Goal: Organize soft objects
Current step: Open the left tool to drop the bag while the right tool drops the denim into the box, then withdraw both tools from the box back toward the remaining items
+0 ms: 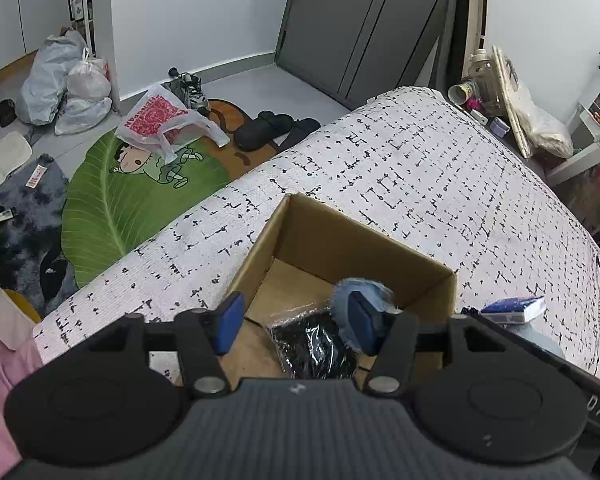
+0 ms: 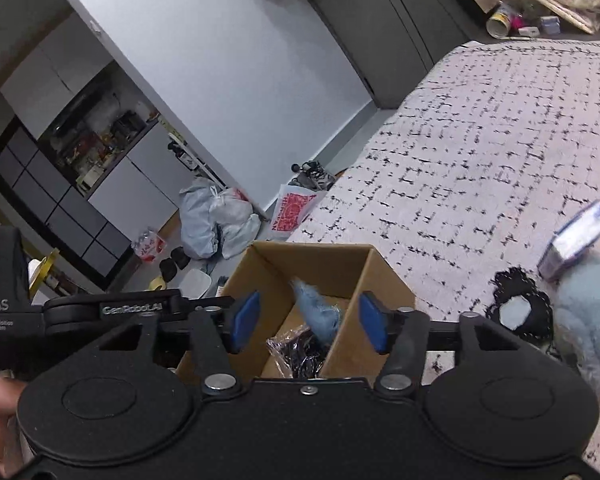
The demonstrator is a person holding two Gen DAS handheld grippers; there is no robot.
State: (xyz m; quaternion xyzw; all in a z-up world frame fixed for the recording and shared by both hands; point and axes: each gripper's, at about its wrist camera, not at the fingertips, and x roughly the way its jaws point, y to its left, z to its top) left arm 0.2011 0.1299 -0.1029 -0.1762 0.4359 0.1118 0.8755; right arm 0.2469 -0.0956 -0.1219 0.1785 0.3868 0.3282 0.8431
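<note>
On the left, on the floor beside the bed, lies a green leaf rug (image 1: 112, 200) with a cartoon child on it. A pink and white plastic bag (image 1: 160, 120) rests on its top edge. Some white bags (image 1: 68, 84) sit farther back by the wall.

The bed has a white blanket with black marks (image 1: 420, 176). On it stands an open cardboard box (image 1: 340, 232).

The left gripper (image 1: 296, 320) is over the near side of the box. Its blue pads are about half way apart and nothing is pinched between them. Inside the box lies a black thing in a shiny clear wrapper (image 1: 312, 344). A fluffy blue cloth (image 1: 364, 292) sits on top of it, touching the right pad.

From the other side, the right gripper (image 2: 308, 320) is also over the box (image 2: 320, 260). Its jaws are half open too and hold nothing. The blue cloth (image 2: 320, 312) stands up in the box between the pads, clear of both.

To the right, on the blanket, lie a black lace piece (image 2: 516, 304), a small blue and white packet (image 2: 576, 240), and a pale blue fuzzy toy (image 2: 588, 320) at the edge.
</note>
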